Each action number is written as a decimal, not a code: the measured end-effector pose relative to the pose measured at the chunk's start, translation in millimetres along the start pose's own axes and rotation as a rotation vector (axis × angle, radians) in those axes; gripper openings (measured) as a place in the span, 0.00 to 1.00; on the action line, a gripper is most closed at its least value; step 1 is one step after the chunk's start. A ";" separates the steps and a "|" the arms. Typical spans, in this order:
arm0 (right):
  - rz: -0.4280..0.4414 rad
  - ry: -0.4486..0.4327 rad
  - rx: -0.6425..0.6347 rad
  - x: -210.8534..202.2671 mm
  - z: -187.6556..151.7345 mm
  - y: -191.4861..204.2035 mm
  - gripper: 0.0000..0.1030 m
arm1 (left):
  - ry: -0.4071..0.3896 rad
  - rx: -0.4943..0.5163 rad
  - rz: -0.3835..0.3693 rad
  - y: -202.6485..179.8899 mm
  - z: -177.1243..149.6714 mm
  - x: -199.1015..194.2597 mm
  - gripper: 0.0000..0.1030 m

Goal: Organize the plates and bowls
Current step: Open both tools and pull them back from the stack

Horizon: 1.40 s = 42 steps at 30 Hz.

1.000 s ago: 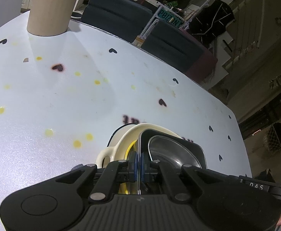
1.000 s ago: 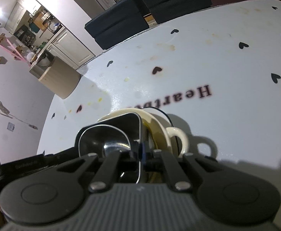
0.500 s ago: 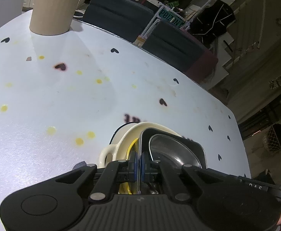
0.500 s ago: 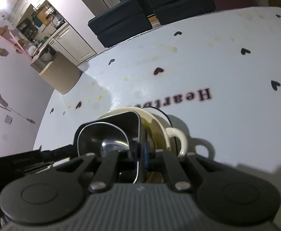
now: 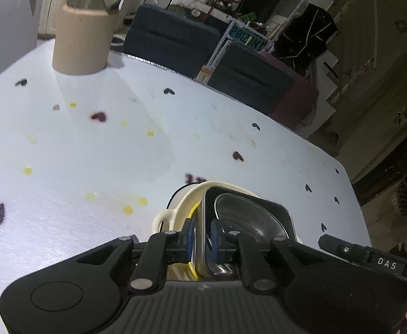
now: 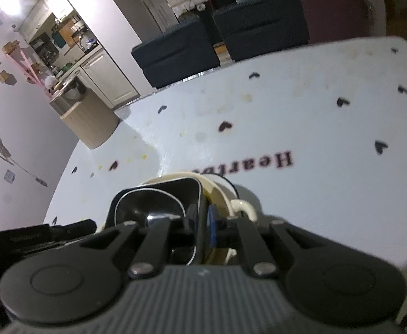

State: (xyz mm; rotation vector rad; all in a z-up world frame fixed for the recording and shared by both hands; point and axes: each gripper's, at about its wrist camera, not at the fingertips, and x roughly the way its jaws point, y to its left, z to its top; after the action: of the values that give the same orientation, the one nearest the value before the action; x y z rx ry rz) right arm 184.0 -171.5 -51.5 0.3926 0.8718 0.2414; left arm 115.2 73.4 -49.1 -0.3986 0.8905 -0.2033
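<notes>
Left wrist: steel bowl (image 5: 248, 217) nested in cream bowl (image 5: 181, 208) near tabletop (image 5: 92, 153) near edge; left gripper (image 5: 202, 239) opening, rim between loosened pads.

Right wrist: right gripper (image 6: 202, 222) nearly closed across opposite rim. Stacking apparently done, release remaining.

A square, dark-rimmed steel bowl (image 5: 248, 217) with a shiny rounded hollow sits nested, slightly tilted, inside a cream ceramic bowl (image 5: 186, 203) with loop handles and a yellow inner edge, which stands upright just before the "Heartbeat" lettering (image 6: 270, 162) on the heart-dotted white table (image 6: 328, 128).
</notes>
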 end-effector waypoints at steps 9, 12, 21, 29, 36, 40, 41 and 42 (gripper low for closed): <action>-0.034 -0.114 -0.126 -28.7 -12.9 17.9 0.17 | -0.061 0.075 0.043 -18.6 -14.9 -32.0 0.30; -0.030 -0.138 -0.140 -40.1 -18.4 19.2 0.21 | -0.097 0.105 0.061 -24.0 -20.7 -48.2 0.41; -0.045 -0.236 -0.171 -75.3 -40.5 18.5 0.44 | -0.214 0.176 0.108 -33.6 -50.3 -95.5 0.88; -0.100 -0.351 -0.213 -98.4 -65.5 21.8 0.71 | -0.342 0.226 0.127 -42.0 -81.8 -135.8 1.00; -0.143 -0.424 -0.243 -111.1 -85.0 20.9 0.94 | -0.361 0.304 0.117 -48.9 -107.7 -144.7 1.00; -0.159 -0.450 -0.250 -116.3 -93.2 19.2 0.99 | -0.370 0.341 0.149 -49.9 -120.9 -142.5 1.00; -0.164 -0.457 -0.257 -116.9 -95.1 19.2 0.99 | -0.372 0.345 0.161 -48.8 -123.6 -141.4 1.00; -0.170 -0.462 -0.268 -118.4 -97.5 19.0 1.00 | -0.372 0.345 0.170 -47.4 -125.2 -140.5 1.00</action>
State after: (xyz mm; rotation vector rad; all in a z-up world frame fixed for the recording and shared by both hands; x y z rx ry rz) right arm 33.2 -174.3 -17.7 0.1123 0.4067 0.1004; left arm -70.4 45.7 0.5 -0.0339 0.5058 -0.1170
